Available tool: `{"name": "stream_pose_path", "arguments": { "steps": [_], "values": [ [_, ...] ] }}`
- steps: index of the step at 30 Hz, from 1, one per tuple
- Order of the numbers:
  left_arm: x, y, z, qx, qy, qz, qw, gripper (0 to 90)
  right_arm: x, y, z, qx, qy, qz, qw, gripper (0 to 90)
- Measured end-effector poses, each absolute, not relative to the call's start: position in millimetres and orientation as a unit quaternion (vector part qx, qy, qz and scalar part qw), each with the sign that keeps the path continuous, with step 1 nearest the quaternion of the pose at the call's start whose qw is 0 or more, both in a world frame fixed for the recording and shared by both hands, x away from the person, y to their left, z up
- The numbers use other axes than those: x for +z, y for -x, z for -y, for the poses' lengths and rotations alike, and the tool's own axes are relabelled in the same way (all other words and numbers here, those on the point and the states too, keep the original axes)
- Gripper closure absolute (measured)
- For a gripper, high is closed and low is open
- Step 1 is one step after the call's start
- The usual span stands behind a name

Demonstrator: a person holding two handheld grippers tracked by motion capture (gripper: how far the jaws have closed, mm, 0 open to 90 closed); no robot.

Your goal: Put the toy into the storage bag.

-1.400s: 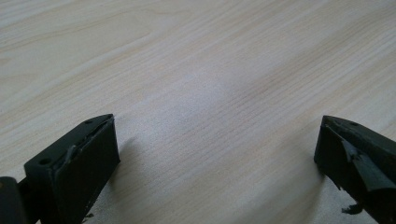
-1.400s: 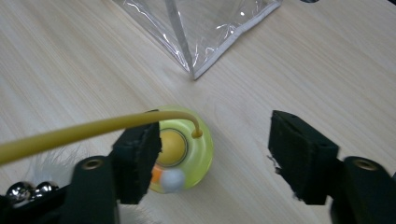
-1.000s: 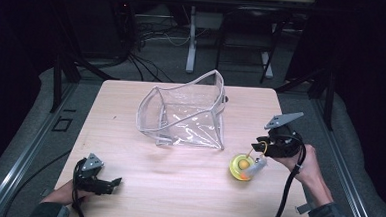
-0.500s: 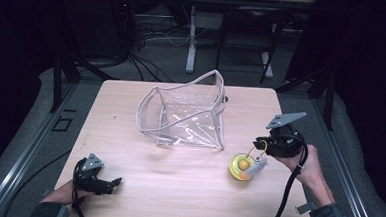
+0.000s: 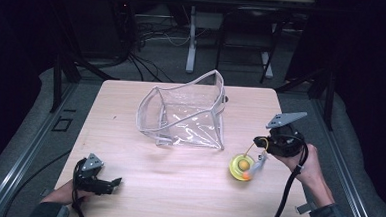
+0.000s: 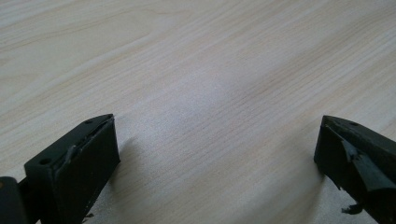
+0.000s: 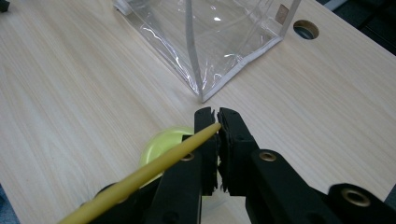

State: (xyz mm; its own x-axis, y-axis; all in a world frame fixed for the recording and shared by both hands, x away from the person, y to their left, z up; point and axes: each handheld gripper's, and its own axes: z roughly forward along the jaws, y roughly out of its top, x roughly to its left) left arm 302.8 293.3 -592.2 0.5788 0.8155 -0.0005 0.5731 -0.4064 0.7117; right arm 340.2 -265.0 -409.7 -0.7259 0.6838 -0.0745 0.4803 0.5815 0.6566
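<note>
Sitting on the right half of the light wood-grain counter (image 5: pixel 130 115) was a small round yellow-green dish (image 5: pixel 240 167), shallow, glossy like plastic, with an orange ball-like bit at its centre and another at its near edge; details too small to tell in the high view. The right gripper (image 5: pixel 261 159) hovered just beside the dish, its black fingers (image 7: pixel 205 140) pressed together on a thin yellow stick (image 7: pixel 154 170), smooth, tapered, running diagonally from lower left up to the tips in the right gripper view. In that view the dish (image 7: pixel 163 142) was a lime-yellow disc partly hidden behind the fingers. Whether the stick touched the dish, cannot tell. The fingers were matte black, blocky, with worn ragged pad edges and brass-coloured screws. Behind the dish, mid-counter, sat a clear plastic bag (image 5: pixel 188 116), open-topped, with white piping along its edges, creased and shiny, sagging; its near corner (image 7: pixel 203 95) was close to the right fingertips but apart. A round cable hole (image 7: pixel 306 29) sat in the counter past the bag. The left gripper (image 5: pixel 117 182) rested low at the near left corner of the counter, well apart from everything, fingers (image 6: pixel 77 163) spread wide over bare wood, nothing between them. A hand (image 5: pixel 310 167) held the right gripper, a black cable trailing from it.
</note>
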Motion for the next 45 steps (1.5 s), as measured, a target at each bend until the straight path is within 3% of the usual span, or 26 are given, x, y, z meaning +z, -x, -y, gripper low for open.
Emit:
{"name": "stream_pose_path", "arguments": {
  "steps": [26, 45],
  "values": [
    [-592.3, -302.6, -293.0, 0.178, -0.819, -0.424, 0.343, 0.1, -403.3, -345.5, 260.2, 0.301, -0.346, -0.873, 0.167, 88.0],
    [-592.3, -302.6, -293.0, 0.178, -0.819, -0.424, 0.343, 0.1, -387.6, -362.0, 263.6, 0.268, -0.371, -0.877, 0.145, 88.0]
  ]
}}
